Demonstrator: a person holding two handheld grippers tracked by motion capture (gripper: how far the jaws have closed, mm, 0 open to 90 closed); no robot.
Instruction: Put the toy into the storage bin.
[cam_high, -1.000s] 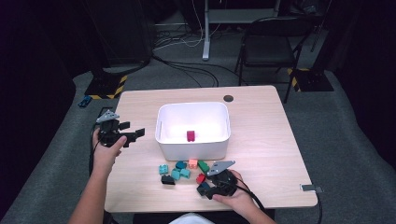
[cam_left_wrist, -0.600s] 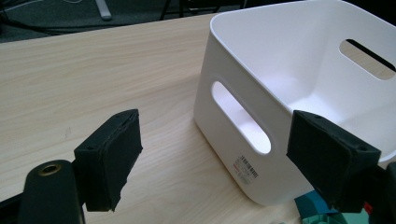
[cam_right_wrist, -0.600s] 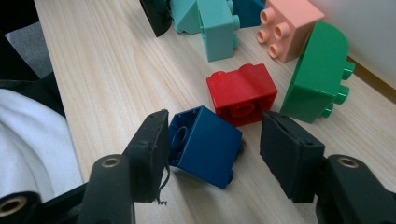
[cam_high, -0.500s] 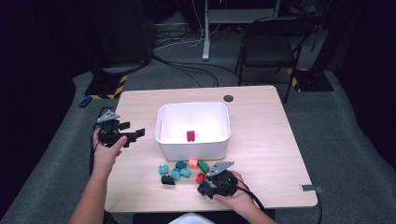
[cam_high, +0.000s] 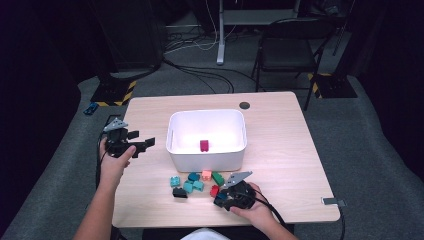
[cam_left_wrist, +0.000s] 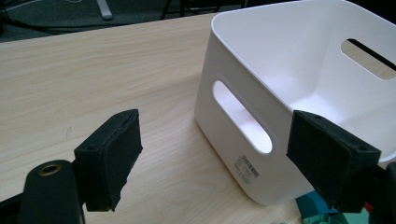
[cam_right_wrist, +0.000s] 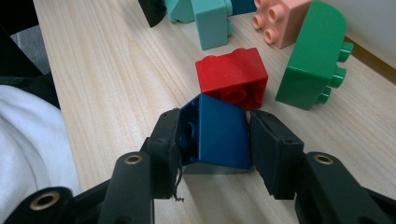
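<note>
My right gripper (cam_right_wrist: 212, 140) is clamped on the blue block (cam_right_wrist: 215, 133) at the table's (cam_high: 280, 125) near edge, touching the red block (cam_right_wrist: 232, 77). My left gripper (cam_left_wrist: 224, 154) is spread apart beside the white bin (cam_left_wrist: 280, 84).

A dim lab or studio room.
Loose floor cables (cam_high: 200, 75), hazard-taped stand feet (cam_high: 112, 92), a folding chair (cam_high: 285, 50) behind the table (cam_high: 280, 150).
</note>
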